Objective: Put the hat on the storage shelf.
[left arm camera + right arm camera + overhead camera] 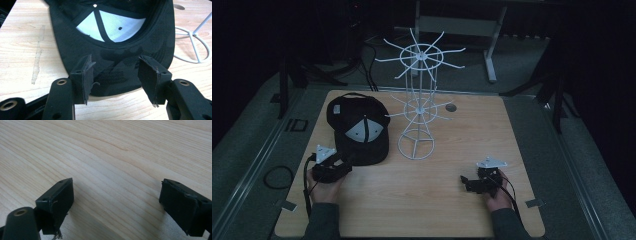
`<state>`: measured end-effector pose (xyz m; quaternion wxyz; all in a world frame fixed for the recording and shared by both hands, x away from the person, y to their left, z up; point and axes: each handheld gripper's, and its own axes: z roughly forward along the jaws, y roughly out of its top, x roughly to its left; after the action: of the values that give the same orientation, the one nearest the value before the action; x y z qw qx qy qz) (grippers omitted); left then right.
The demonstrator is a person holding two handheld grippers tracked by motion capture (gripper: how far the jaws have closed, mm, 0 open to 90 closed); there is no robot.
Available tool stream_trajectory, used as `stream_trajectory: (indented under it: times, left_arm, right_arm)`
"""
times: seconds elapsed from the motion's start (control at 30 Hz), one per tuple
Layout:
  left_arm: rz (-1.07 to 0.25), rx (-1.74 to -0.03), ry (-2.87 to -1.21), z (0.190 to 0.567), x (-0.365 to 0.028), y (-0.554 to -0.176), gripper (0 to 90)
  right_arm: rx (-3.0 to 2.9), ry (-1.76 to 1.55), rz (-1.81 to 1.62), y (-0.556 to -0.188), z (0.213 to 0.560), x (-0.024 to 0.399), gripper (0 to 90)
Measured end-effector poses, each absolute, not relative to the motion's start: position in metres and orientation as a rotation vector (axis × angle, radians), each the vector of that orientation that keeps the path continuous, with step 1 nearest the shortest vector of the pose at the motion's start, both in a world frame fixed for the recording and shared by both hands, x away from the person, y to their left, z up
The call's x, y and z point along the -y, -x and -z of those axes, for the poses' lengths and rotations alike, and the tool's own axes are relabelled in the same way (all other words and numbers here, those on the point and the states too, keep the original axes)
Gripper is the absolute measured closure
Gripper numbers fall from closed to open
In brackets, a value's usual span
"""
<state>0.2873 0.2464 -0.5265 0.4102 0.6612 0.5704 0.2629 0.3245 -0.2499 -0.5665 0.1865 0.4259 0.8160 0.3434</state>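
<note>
A black cap (pixel 358 129) lies upside down on the wooden table (pixel 452 200), left of centre, its white lining (pixel 112 26) facing up. My left gripper (pixel 343 166) sits at the cap's near brim, open. In the left gripper view the brim (pixel 117 70) lies between and just beyond the two pads (pixel 83 77), which do not clamp it. A white wire hanger rack (pixel 419 100) stands upright just right of the cap. My right gripper (pixel 466 182) rests low over bare wood at the near right, open, with nothing between its fingers (pixel 58 197).
The rack's round wire base (pixel 192 45) sits close to the cap's right side. A small dark round hole (pixel 451 107) marks the table behind the rack. A desk frame (pixel 457 30) and cables (pixel 277 176) lie on the floor beyond the table.
</note>
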Motion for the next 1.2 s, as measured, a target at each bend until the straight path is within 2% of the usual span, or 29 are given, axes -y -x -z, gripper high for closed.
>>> stream_trajectory:
  times: [0.53,0.77,1.03,1.2]
  left_arm:
    - [-0.665,-1.446,-1.666,0.525,-0.251,-0.292,45.2]
    - [-0.652,-1.466,-1.669,0.527,-0.256,-0.298,41.7]
    - [-0.614,-1.530,-1.672,0.537,-0.270,-0.326,29.5]
    - [-0.606,-1.527,-1.705,0.540,-0.269,-0.332,31.4]
  right_arm:
    - [-2.298,-1.201,-0.967,-0.324,0.566,0.250,12.2]
    - [-2.298,-1.199,-0.967,-0.324,0.566,0.250,12.3]
    - [-2.298,-1.201,-0.967,-0.324,0.566,0.250,12.3]
    - [-2.299,-1.201,-0.967,-0.324,0.566,0.250,12.3]
